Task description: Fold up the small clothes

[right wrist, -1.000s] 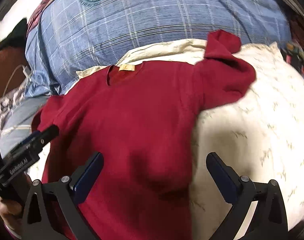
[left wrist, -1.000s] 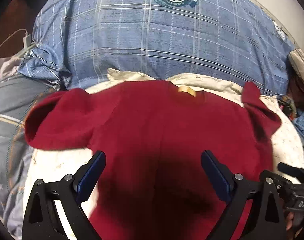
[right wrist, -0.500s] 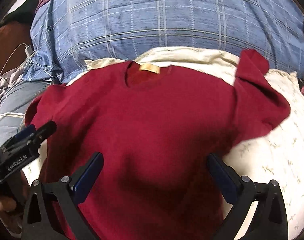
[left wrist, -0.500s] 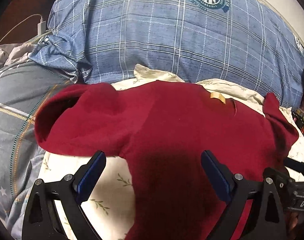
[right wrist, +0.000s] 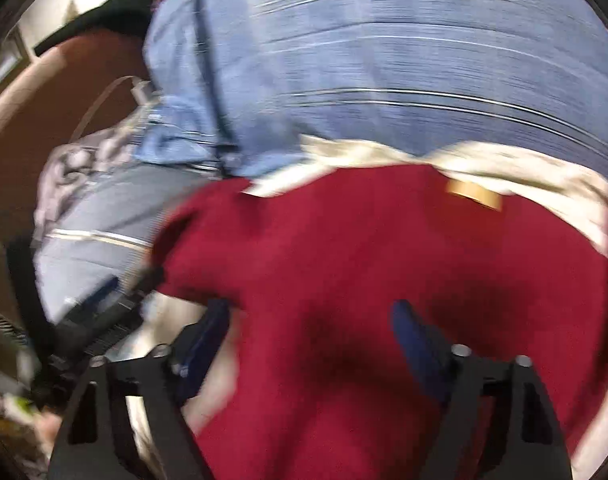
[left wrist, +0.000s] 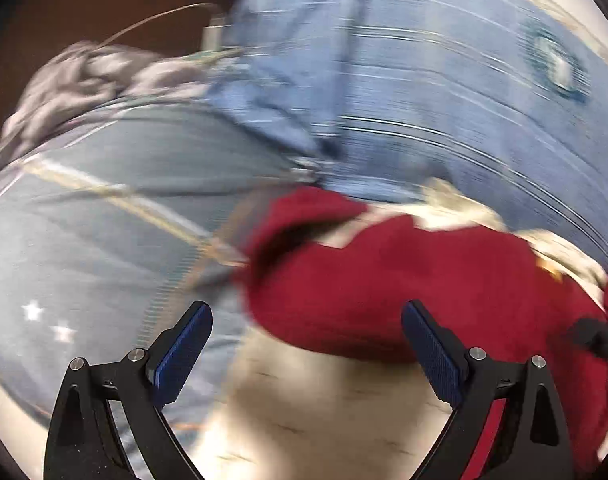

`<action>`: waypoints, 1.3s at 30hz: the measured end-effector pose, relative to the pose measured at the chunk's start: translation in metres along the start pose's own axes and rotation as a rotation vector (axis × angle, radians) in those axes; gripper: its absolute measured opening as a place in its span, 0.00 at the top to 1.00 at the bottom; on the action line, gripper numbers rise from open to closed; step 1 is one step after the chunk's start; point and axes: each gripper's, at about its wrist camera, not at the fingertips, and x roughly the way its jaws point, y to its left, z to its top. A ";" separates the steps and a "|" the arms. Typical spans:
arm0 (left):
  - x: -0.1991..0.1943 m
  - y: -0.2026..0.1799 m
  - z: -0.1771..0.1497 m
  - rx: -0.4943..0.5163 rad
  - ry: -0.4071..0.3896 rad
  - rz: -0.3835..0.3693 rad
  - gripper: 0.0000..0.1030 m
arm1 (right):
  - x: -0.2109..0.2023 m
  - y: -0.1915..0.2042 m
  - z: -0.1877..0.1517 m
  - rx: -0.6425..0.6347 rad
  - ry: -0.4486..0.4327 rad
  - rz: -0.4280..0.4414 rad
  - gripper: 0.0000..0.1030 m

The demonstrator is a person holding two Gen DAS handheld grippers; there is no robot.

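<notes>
A dark red small shirt (right wrist: 364,280) lies spread face up on a cream floral sheet (left wrist: 324,408), with a tan neck label (right wrist: 474,194). Both views are motion-blurred. My left gripper (left wrist: 306,312) is open, just before the shirt's left sleeve (left wrist: 304,240), with nothing between its blue pads (left wrist: 183,348). My right gripper (right wrist: 312,312) hangs over the shirt's left body, its jaws closing; the cloth lies below them and the pads do not press on it. The left gripper (right wrist: 103,304) shows as a dark blur at the right view's left edge.
A blue plaid quilt (right wrist: 384,60) is heaped behind the shirt. Grey bedding with white stars (left wrist: 83,260) lies to the left. A white charger and cable (left wrist: 211,36) sit by a brown headboard (right wrist: 63,120). Crumpled grey cloth (left wrist: 71,84) is at far left.
Both grippers have swung to the left, so the shirt has slid right in both views. The left gripper now faces the left sleeve. The right jaws have narrowed.
</notes>
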 end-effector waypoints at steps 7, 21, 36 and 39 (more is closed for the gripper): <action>0.030 0.012 0.000 -0.092 0.096 0.030 0.07 | 0.079 0.072 0.072 -0.074 0.060 0.121 0.27; 0.051 0.028 0.015 -0.096 0.115 0.010 0.07 | 0.241 0.049 0.097 0.190 0.301 0.174 0.30; 0.012 0.031 0.018 -0.182 -0.034 -0.445 0.07 | 0.067 0.024 0.103 0.127 -0.092 0.239 0.94; 0.004 0.008 0.014 -0.050 -0.018 -0.527 0.07 | -0.001 -0.003 0.094 0.116 -0.194 0.192 0.94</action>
